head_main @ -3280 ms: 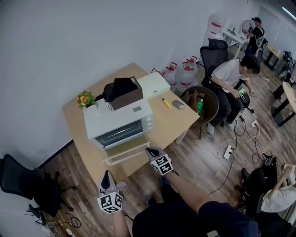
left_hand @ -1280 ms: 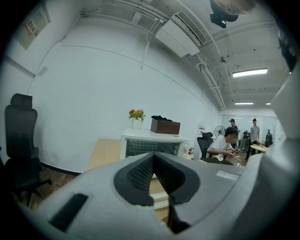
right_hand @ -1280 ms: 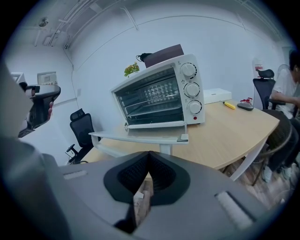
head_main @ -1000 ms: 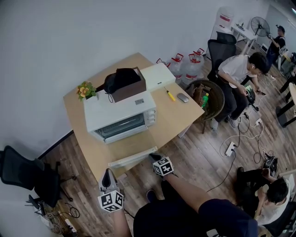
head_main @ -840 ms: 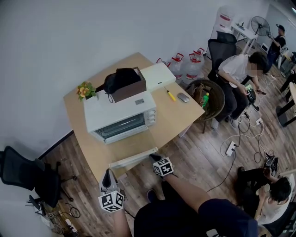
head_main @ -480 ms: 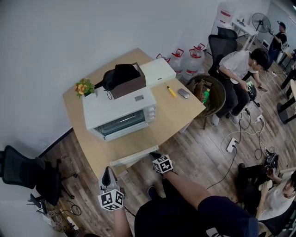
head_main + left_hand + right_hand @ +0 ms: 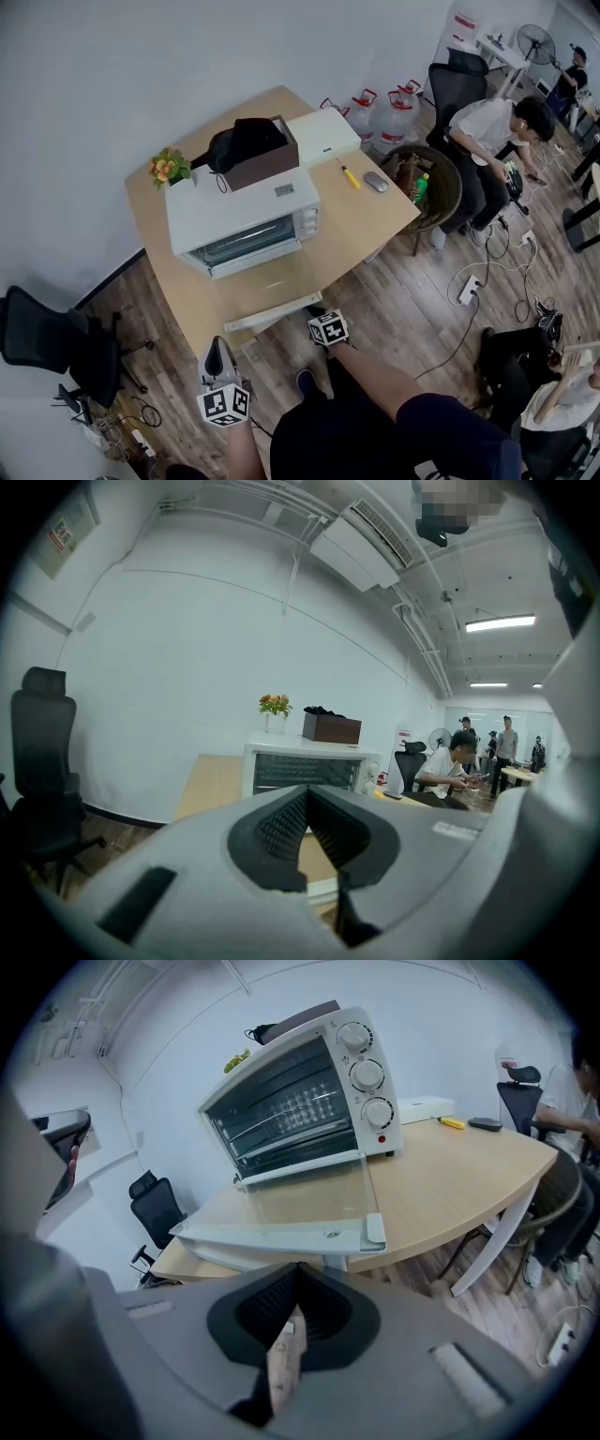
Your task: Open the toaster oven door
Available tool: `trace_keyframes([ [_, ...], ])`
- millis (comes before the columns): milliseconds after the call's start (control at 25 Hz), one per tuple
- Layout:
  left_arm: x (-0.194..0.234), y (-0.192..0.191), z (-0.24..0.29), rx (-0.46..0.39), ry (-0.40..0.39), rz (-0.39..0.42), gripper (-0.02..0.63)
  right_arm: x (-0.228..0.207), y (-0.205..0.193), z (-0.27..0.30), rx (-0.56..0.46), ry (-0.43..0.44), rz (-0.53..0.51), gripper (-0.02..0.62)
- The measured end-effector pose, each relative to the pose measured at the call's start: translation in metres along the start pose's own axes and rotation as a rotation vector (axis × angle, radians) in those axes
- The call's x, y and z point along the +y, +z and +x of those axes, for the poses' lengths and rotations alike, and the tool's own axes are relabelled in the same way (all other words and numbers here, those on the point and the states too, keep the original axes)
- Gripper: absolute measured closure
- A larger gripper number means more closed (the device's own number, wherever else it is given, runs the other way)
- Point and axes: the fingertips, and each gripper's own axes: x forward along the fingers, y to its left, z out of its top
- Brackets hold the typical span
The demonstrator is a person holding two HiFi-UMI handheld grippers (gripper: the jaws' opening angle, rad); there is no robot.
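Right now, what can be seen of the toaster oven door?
The toaster oven door is a clear glass pane in a white frame, with a white bar handle along its free edge. It lies open, about flat, hinged low on the toaster oven and reaching over the wooden table. Nothing grips it.

Toaster oven (image 7: pixel 300 1091) at 12 o'clock on table (image 7: pixel 459 1176). Door (image 7: pixel 309 1199) lowered flat, handle (image 7: pixel 272 1237) toward 6 o'clock. Right gripper (image 7: pixel 296 1277) just below handle, jaws together, nothing between.
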Motion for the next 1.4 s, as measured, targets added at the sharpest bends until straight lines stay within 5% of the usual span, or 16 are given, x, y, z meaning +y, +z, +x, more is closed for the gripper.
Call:
trace_keyframes([
  [800, -0.001, -0.003, 0.01, 0.009, -0.011, -0.015, 0.611, 0.004, -0.005, -0.003, 0.013, 0.014, 0.003, 0.583],
  [1400, 0.004, 0.004, 0.017, -0.022, -0.05, -0.022, 0.611, 0.014, 0.089, -0.089, -0.269, -0.019, -0.084, 0.583],
])
